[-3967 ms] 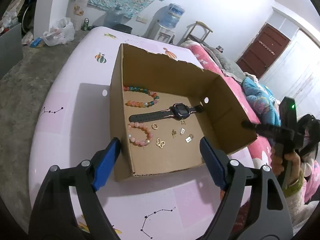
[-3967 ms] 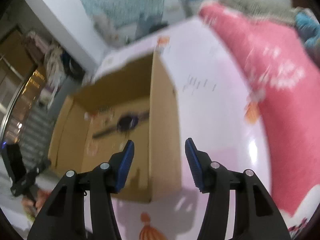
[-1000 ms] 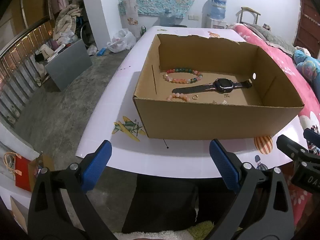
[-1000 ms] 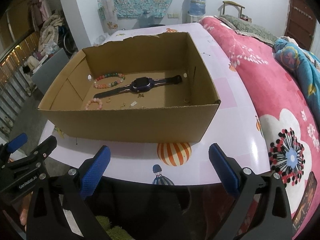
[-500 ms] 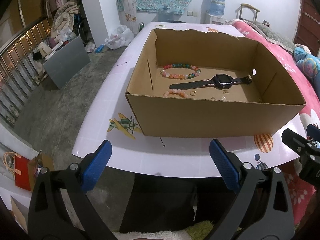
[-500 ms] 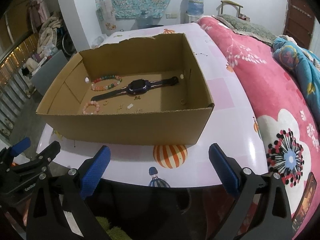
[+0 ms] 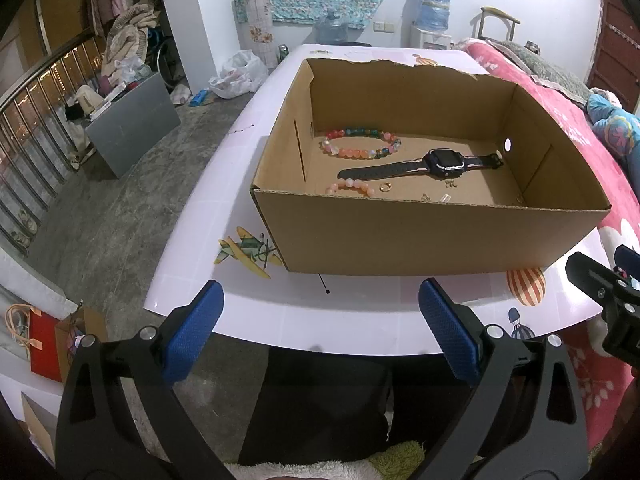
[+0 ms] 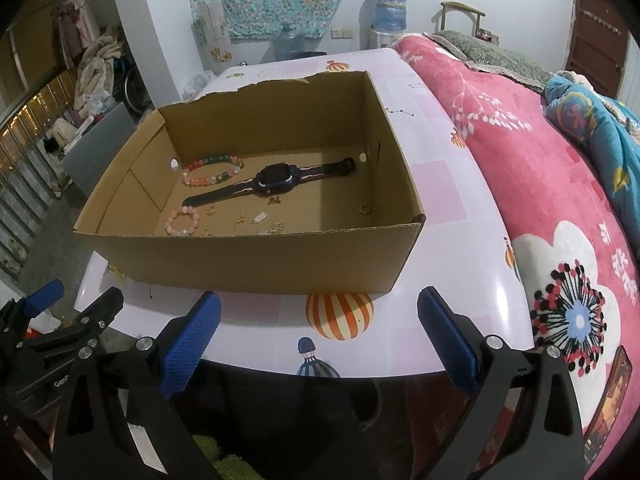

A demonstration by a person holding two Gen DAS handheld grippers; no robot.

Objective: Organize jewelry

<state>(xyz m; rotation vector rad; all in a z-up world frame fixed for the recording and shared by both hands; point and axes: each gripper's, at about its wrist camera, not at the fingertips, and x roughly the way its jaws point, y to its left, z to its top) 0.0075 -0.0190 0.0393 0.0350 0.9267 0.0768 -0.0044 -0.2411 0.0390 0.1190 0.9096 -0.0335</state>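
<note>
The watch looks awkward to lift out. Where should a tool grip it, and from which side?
Likely best from straight above, since the cardboard box walls block any side approach. Grip the black watch across its raised case rather than the flat strap, pinching its two strap-free edges; the case stands proud of the box floor.

Each gripper, left gripper (image 7: 320,332) and right gripper (image 8: 318,338), has black plastic arms with silver screws and blue textured pads (image 7: 192,334) on its fingers.

matt corrugated cardboard box (image 7: 420,236) on glossy printed worktop (image 7: 360,308); textured blue pads (image 7: 192,338) on black plastic tongs.
</note>
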